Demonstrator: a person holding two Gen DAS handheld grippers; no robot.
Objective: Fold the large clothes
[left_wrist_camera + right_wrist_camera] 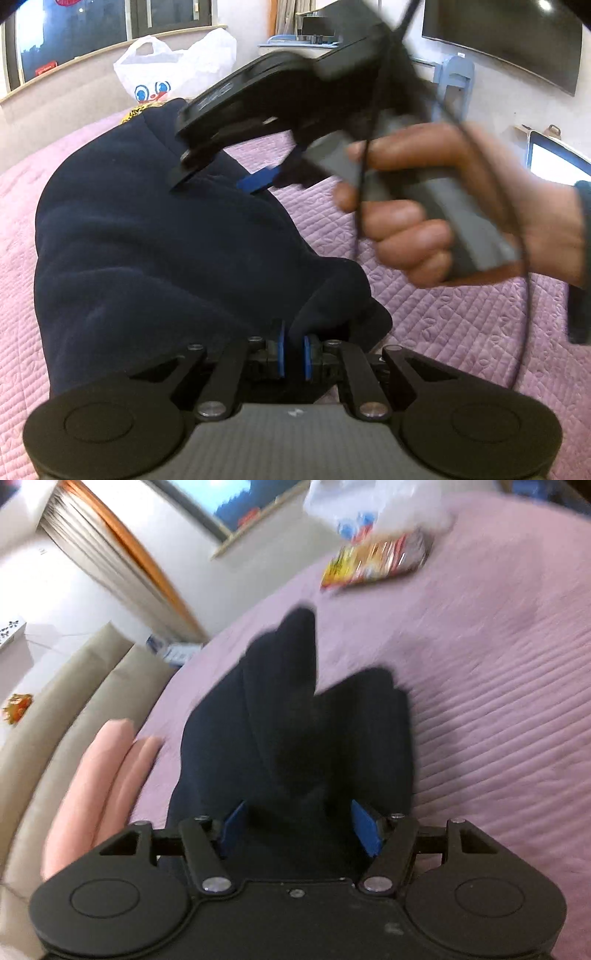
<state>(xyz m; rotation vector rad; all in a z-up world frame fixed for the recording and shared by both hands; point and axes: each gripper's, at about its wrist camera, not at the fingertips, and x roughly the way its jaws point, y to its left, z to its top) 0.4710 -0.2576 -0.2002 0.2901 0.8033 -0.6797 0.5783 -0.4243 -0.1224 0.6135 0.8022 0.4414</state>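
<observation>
A dark navy garment [147,240] lies bunched on the pink quilted bedspread [461,332]. My left gripper [294,354] is shut on a fold at the garment's near edge, with cloth pinched between its blue pads. A person's hand [424,214] holds my right gripper [218,181] above the garment's far part. In the right wrist view, the right gripper [299,827] stands open. Its blue pads are wide apart, and the navy garment [295,720] lies between and beyond them on the bedspread [498,701] without being pinched.
A white plastic bag [173,70] and a yellow-red snack packet [373,561] sit at the far side of the bed. Folded pink cloth [99,786] lies beside beige cushions [74,701]. A laptop [554,162] stands at the right, with a wall screen [509,37] above it.
</observation>
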